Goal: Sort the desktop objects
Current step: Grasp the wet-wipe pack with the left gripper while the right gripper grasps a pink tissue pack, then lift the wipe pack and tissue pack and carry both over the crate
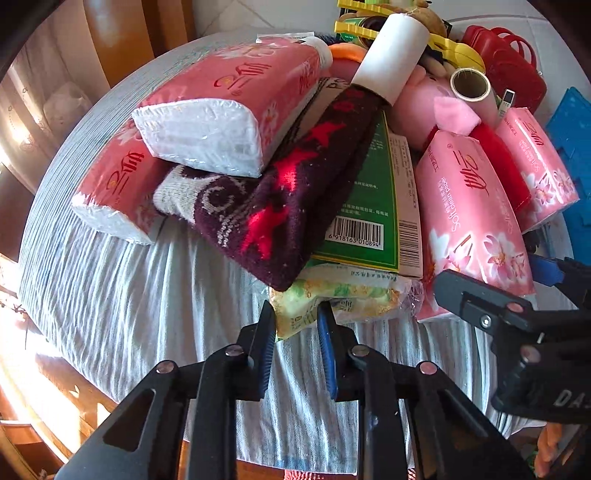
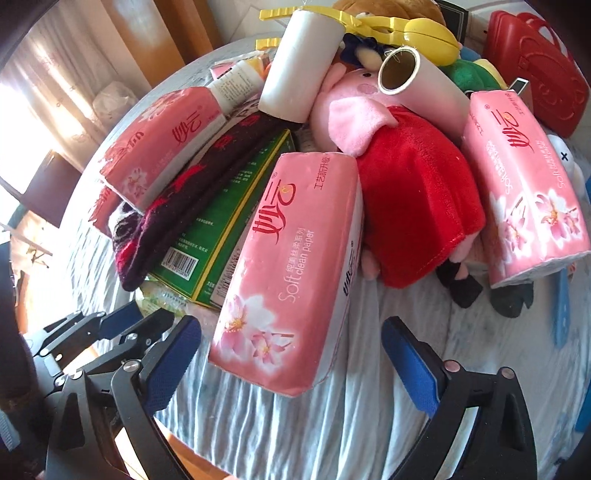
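On the round table a heap of things lies on a pale striped cloth (image 1: 147, 314). My left gripper (image 1: 295, 308) points down at the heap's near edge. It is shut on the corner of a yellow-green plastic packet (image 1: 351, 295) that sticks out from under a green box (image 1: 369, 206). My right gripper (image 2: 291, 321) stands open astride the near end of a pink tissue pack (image 2: 295, 258), and its pads (image 2: 406, 354) stay apart from the pack. The left gripper also shows at the lower left of the right wrist view (image 2: 122, 325).
A dark knitted cloth with red stars (image 1: 280, 192) lies over the box, with more pink tissue packs (image 1: 221, 107) on top. Behind are white rolls (image 2: 303, 62), a pig plush in a red dress (image 2: 406, 184), yellow clips (image 2: 424, 29) and a red basket (image 2: 535, 66). The table's edge is near.
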{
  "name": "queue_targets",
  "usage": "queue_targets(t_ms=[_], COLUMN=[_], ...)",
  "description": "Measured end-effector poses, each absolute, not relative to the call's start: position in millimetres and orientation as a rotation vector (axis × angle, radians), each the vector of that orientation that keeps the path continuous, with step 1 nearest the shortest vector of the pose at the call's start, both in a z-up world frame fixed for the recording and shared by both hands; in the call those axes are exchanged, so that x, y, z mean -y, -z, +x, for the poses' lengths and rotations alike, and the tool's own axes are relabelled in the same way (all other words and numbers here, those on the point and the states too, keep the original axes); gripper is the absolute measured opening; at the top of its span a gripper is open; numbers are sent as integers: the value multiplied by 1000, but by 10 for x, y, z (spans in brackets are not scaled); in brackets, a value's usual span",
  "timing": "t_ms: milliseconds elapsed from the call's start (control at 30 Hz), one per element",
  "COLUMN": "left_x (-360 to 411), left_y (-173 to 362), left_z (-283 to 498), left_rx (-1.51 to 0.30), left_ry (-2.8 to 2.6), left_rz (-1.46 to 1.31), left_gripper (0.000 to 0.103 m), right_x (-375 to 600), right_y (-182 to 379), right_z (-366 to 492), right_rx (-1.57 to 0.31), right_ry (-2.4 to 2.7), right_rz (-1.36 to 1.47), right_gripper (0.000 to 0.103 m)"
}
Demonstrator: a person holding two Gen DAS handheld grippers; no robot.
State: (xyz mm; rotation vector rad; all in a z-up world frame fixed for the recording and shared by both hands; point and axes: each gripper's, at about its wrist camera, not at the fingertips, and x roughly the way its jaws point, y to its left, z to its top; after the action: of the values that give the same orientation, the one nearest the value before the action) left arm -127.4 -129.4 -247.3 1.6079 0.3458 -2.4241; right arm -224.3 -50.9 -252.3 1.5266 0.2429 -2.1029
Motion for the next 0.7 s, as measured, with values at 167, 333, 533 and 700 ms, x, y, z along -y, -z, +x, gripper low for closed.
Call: queue_targets(t_ms=[167,333,533,700], left_x=[1301,1174,968,880], left_y=[2562,2474,2224,1875], left_z=[-1337,-1299,-1072,-1018], left_rx=[-366,-303,-245,-258], left_ry=[2428,2482,2533,2541], left_rz=[1617,1614,1595,1476], left_gripper=[22,17,14,14], right_x=[526,496,261,97], right_y=[2638,2595,2416,2178], right_z=[-2300,-2251,-2145,-2058], right_rx=[-217,-256,-240,-239], right_ry=[2095,2119,2128,2156], right_rz=[1558,1515,1479,1408], right_gripper=[72,57,51,50])
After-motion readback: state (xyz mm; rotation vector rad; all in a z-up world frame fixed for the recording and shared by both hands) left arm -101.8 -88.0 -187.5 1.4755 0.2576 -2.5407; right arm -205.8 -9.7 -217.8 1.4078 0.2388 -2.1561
